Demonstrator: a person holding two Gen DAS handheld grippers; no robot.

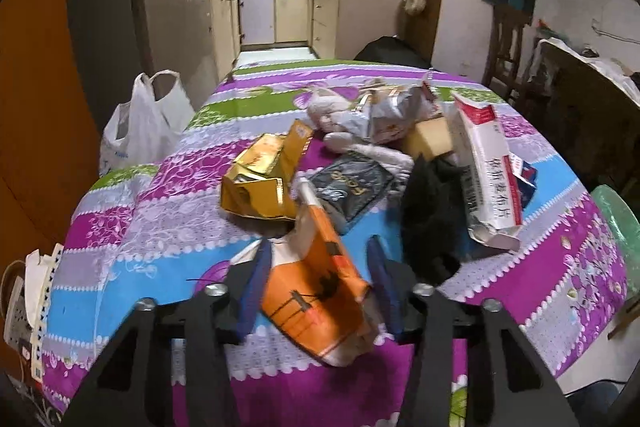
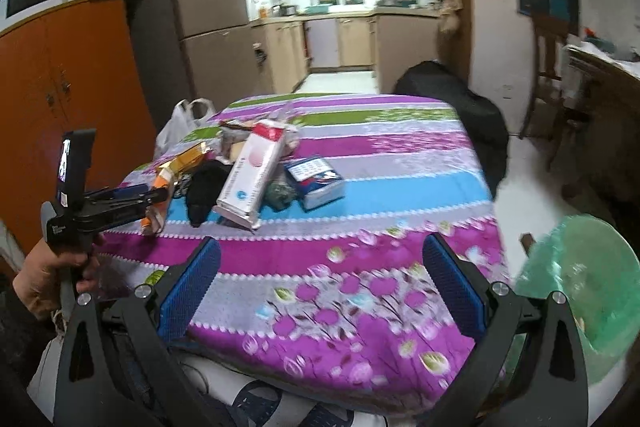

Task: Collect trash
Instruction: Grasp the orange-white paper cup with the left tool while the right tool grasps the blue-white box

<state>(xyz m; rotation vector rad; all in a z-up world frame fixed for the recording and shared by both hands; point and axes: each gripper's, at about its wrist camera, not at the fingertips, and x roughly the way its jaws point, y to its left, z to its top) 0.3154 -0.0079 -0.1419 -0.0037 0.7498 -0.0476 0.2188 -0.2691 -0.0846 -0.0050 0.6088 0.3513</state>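
The white carton reads "保妍薏佰片"; nothing else legible.

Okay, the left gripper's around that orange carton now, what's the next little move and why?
Probably lift the orange carton clear of the table: the left gripper has it between its pads, while the right gripper is open and empty. Where the trash goes isn't clear.

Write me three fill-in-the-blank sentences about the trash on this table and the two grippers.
1. The left gripper has its fingers around a crumpled ____ carton.
2. The right gripper holds ____ between its open fingers.
3. A white plastic ____ stands beside the table's far left edge.

Missing words: orange; nothing; bag
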